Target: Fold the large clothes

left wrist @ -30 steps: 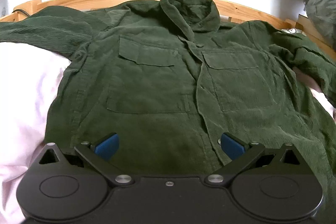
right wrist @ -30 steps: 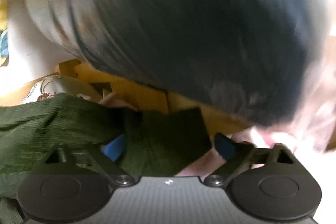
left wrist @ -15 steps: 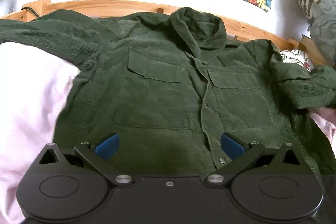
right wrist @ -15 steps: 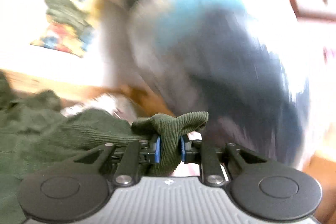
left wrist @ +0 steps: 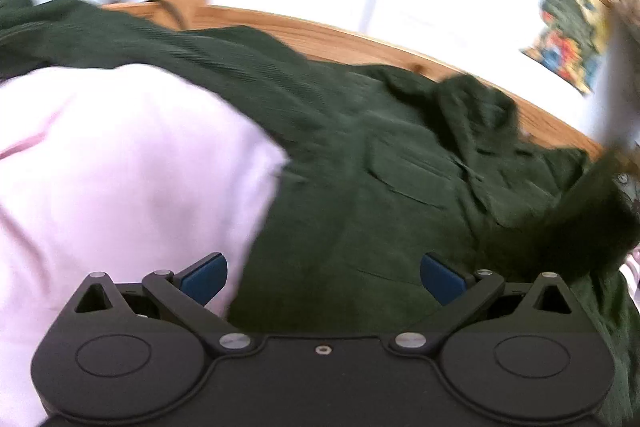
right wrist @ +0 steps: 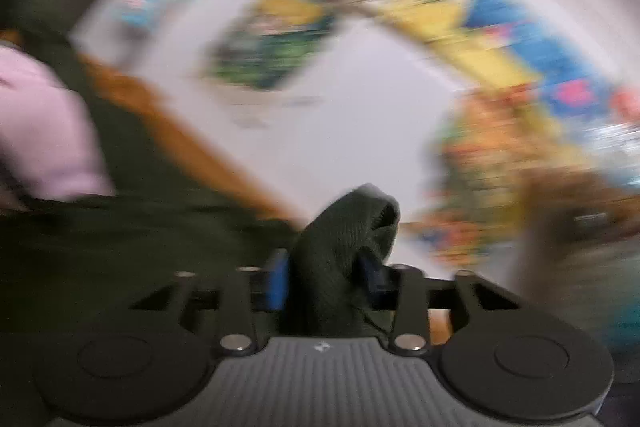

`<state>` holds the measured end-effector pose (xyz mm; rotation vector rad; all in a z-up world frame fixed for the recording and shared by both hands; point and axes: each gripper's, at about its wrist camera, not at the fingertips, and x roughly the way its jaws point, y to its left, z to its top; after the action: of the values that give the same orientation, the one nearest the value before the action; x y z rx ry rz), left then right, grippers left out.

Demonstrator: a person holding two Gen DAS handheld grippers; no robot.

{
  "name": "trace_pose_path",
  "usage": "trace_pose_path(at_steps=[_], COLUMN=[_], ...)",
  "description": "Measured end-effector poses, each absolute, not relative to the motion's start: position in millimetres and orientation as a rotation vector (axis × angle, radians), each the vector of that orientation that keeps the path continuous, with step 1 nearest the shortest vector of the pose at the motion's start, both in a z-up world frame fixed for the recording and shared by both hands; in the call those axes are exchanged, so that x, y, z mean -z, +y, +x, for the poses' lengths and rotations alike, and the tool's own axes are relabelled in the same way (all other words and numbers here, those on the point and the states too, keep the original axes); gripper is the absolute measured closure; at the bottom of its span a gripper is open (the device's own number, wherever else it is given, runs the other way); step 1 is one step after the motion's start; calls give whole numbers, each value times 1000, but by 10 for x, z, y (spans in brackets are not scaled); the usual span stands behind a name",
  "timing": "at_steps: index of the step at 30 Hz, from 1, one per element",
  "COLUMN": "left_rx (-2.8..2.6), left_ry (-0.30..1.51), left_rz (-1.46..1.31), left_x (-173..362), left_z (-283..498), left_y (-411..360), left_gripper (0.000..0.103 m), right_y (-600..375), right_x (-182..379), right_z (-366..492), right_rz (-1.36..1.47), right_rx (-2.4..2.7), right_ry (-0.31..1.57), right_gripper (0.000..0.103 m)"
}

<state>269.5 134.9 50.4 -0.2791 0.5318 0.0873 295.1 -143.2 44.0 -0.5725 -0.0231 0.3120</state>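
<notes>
We are folding the green jacket [left wrist: 360, 211], which lies spread on the bed [left wrist: 120, 167] against the wooden frame [left wrist: 320, 31]. The right gripper [right wrist: 326, 277] carries the sleeve cuff [right wrist: 348, 227] across; its jaws are opening, yet the cuff sits between the pads. The left gripper [left wrist: 322, 277] hovers with jaws spread, empty. Next, we think, the sleeve must land flat on the chest.

Pink sheet [left wrist: 120, 163] — wooden bed frame [left wrist: 320, 35], colourful posters [right wrist: 460, 15] on the wall.
</notes>
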Motion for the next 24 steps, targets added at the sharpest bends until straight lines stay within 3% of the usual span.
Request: trace_pose_path(at_steps=[3, 6, 13, 19, 22, 24], left_rx=[-146, -167, 88, 125, 24, 13], left_ry=[524, 514, 491, 556, 604, 639], left_rz=[-311, -328, -312, -75, 44, 69], left_x=[-499, -472, -400, -206, -55, 17], left_z=[2648, 2623, 2768, 3176, 3405, 3482], left_y=[1525, 1606, 1224, 529, 361, 372], left_gripper=[1, 1, 1, 1, 9, 22], right_y=[-1294, -1486, -2537, -3342, -3492, -3612], right_x=[-382, -469, -720, -474, -319, -225], right_z=[2833, 2817, 3626, 4633, 4853, 4904], right_rz=[-519, -412, -304, -278, -306, -276], right_rx=[-476, -541, -260, 4, 78, 78], right_ry=[28, 88, 249, 374, 396, 408], right_gripper=[7, 0, 0, 3, 5, 6])
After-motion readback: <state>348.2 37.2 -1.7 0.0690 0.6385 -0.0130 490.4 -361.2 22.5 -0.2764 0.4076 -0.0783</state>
